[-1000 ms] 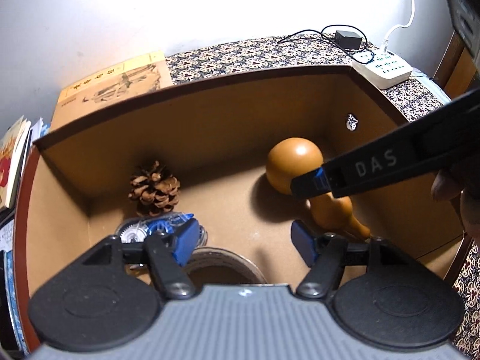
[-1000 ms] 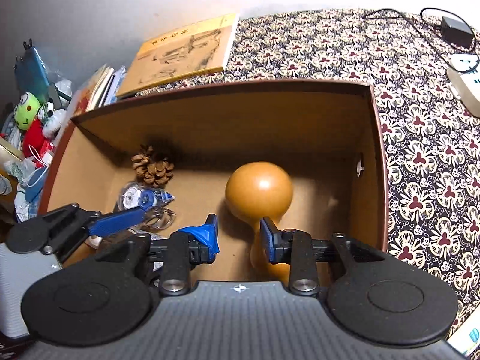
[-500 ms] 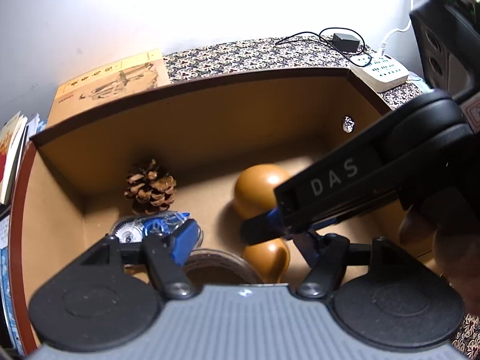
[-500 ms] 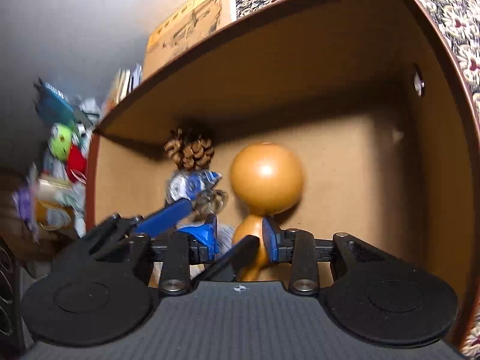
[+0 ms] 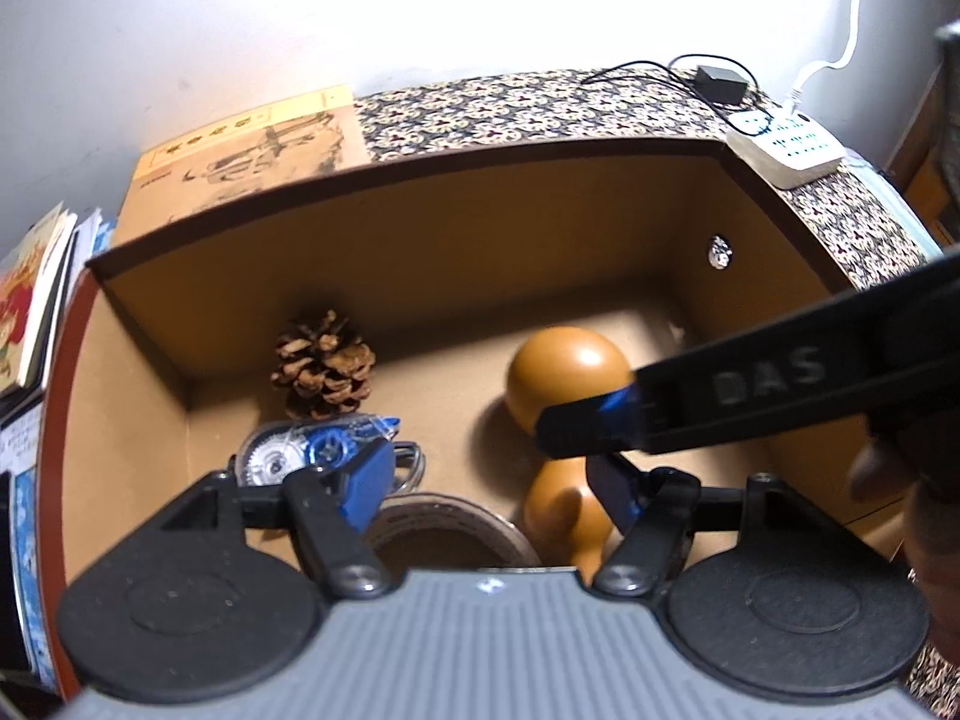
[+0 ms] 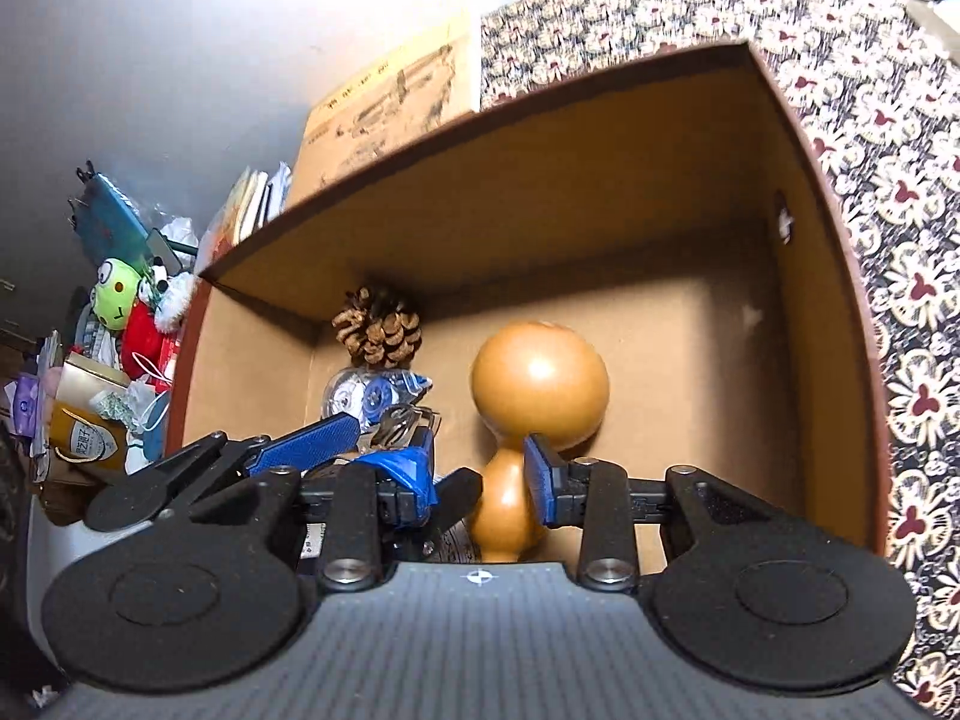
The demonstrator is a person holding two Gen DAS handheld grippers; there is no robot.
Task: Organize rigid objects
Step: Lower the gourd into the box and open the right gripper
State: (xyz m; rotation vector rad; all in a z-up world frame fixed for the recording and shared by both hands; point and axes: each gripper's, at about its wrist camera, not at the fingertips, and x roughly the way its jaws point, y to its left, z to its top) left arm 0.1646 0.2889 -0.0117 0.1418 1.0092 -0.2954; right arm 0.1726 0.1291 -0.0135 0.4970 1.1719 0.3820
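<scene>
While its blue pads stood apart on either side of the gourd's (image 6: 510,498) waist at lower centre, the right claw (image 6: 480,483) gripped nothing. The left claw (image 5: 489,489) hung open at the bottom of its frame, over a tape roll (image 5: 444,525). Judging by this, the gourd was being placed or released inside the box (image 6: 540,180); next, back straight out without nudging it. A pinecone (image 6: 377,327) sat upper left of it; patterned cloth (image 6: 870,90) covered the table.

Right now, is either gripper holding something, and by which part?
Nothing is clearly gripped. The right gripper straddles the gourd at its narrow waist, jaws open; the left gripper is open and empty.
</scene>
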